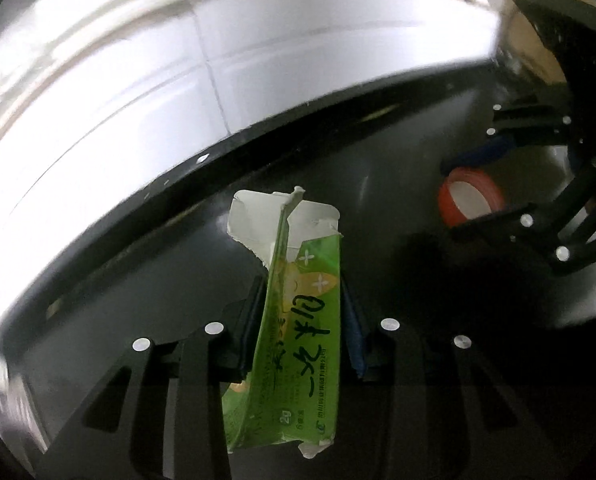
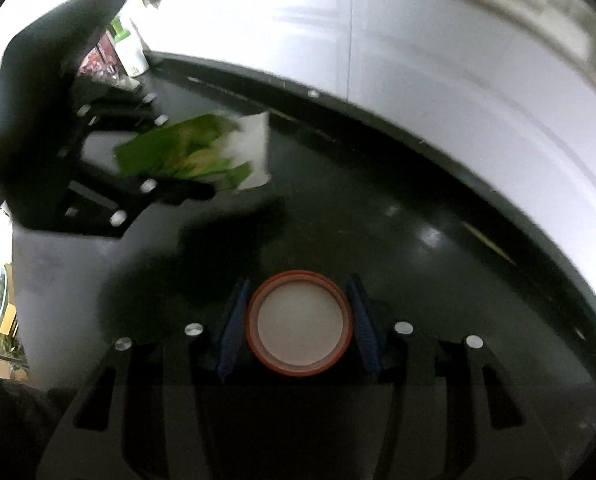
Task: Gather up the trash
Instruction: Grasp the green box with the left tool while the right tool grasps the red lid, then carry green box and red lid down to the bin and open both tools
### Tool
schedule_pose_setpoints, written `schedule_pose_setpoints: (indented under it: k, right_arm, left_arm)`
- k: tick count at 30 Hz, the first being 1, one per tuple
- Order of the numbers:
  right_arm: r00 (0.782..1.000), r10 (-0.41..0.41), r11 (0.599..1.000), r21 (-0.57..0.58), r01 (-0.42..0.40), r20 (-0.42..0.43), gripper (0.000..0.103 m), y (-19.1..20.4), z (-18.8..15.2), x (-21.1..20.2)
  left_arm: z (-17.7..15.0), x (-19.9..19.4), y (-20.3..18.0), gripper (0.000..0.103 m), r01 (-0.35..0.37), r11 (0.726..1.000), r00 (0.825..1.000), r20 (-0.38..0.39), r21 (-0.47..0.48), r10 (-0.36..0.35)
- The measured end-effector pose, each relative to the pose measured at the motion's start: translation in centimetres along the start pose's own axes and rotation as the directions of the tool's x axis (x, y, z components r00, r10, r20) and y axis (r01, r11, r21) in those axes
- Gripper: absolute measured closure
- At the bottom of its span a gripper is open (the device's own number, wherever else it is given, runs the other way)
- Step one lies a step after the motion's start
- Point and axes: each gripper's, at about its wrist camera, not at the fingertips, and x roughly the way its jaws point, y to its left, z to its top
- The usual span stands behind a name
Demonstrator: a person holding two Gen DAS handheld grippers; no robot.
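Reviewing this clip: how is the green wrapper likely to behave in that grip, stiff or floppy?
Probably floppy: the wrapper bends and creases between the left gripper's fingers, and its torn white end folds over. It looks thin and empty, so likely very light. The glossy film may slip if the pinch loosens.

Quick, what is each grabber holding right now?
Left gripper: shut on the green wrapper.
Right gripper: shut on the orange lid, fingers on both its sides.
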Motion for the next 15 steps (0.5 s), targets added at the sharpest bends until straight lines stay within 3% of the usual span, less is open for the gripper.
schedule_pose_setpoints:
  k: [5,10,15]
  right_arm:
    - [0.998,-0.038,0.999,-0.012,0.039,0.048,0.054,1.1,-1.3,-5.2]
    - [0.995,-0.055,0.998,-0.015,0.057,0.084,0.054,2.4,-3.2,-9.1]
    - [0.992,-0.051,0.998,-0.028,0.055,0.112,0.054,3.7,-5.3,-11.9]
  left_arm:
    - [-2.2,-5.5,-4.7,0.067,-0.067,0.983,0.998,-0.001,-0.172,0.068]
    - [-5.1,-9.8,-9.2,0.067,-0.121,0.938,0.992,-0.010,-0.324,0.124]
    - [-7.1,-12.7,-10.5,0.067,-0.157,0.905,0.986,-0.013,-0.394,0.166]
